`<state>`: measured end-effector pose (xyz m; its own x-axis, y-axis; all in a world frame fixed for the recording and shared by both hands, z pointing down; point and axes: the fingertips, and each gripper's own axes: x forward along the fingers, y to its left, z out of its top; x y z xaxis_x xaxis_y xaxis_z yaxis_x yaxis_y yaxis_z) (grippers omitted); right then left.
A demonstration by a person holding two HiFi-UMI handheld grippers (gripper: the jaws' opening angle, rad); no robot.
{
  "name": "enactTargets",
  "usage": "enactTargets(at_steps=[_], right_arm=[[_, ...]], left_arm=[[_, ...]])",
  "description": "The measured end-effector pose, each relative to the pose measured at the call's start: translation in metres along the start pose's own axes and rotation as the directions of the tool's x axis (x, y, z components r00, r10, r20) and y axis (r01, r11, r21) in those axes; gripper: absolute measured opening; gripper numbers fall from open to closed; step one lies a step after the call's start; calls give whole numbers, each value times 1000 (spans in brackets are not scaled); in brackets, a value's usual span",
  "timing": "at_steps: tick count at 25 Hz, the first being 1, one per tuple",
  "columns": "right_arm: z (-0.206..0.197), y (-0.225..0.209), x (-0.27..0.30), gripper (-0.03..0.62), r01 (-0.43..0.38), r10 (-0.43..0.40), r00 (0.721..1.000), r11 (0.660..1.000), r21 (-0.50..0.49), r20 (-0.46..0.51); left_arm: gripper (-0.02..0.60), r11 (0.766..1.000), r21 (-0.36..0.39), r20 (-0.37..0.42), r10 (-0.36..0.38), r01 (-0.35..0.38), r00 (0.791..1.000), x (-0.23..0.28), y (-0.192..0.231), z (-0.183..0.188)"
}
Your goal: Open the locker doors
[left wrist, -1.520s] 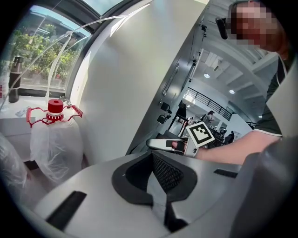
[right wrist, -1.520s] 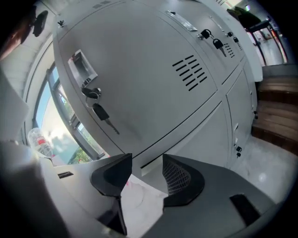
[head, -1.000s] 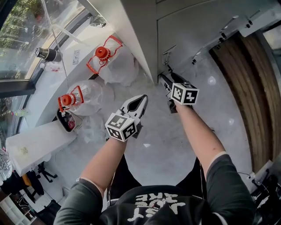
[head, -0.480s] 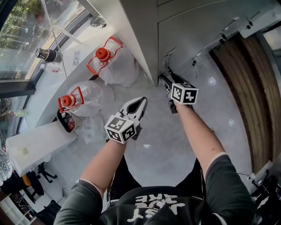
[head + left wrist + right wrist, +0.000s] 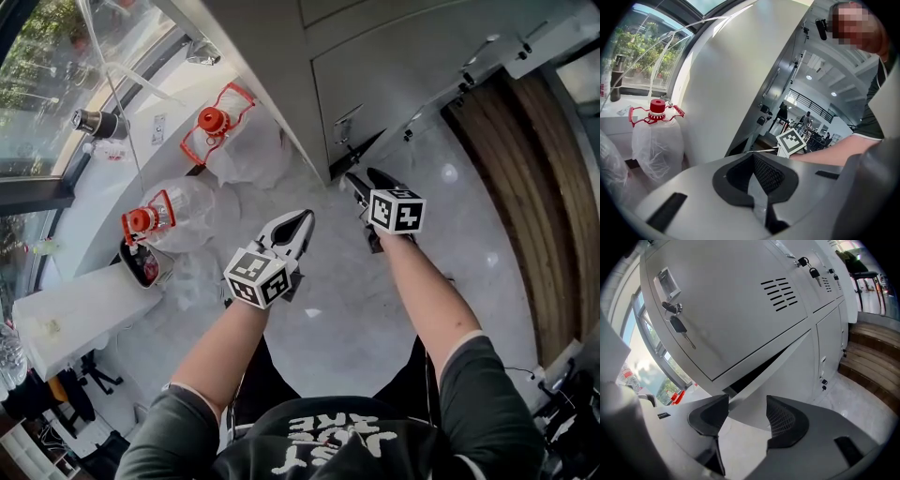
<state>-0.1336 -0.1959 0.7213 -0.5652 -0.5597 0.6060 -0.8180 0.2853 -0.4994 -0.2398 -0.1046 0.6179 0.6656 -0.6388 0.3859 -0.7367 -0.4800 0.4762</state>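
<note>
The person is holding both bare forearms out toward the lockers (image 5: 403, 66), the right one stretched further than the left. The right gripper (image 5: 361, 182) is pointing at the foot of the lockers, close to the dark gap where a door is standing ajar. In the right gripper view, the right gripper (image 5: 745, 416) is showing its jaws spread apart, gripping nothing. The lower door (image 5: 787, 371) is lying just beyond them, its free edge nearest the left-hand jaw; I cannot tell whether that jaw is touching it. That door is hanging slightly out from the locker frame, with a wedge-shaped gap along its top. The upper door (image 5: 740, 301) above it is sitting shut, with a key (image 5: 677, 324) dangling from its lock.

The left gripper (image 5: 298, 223) is hanging back from the lockers, over the floor (image 5: 337, 309), angled toward their corner. In the left gripper view, the left gripper (image 5: 757, 187) is keeping its jaws pressed together with nothing between them. Two water jugs (image 5: 230, 131) are standing beside the lockers' side wall.
</note>
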Motion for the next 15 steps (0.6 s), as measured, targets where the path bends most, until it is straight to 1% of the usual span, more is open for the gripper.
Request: enactTargets(at_steps=[8,15], right_arm=[[-16,-18,-32,262,23,-22,999,999,38,-24],[-27,-38,-60,262,47,-44,998,997,64,-46]], left_arm=[[6,1000,5,-2,-20,20,1000,9,-17,4],[6,999,12,-20,-38,38,999,17,-35,2]])
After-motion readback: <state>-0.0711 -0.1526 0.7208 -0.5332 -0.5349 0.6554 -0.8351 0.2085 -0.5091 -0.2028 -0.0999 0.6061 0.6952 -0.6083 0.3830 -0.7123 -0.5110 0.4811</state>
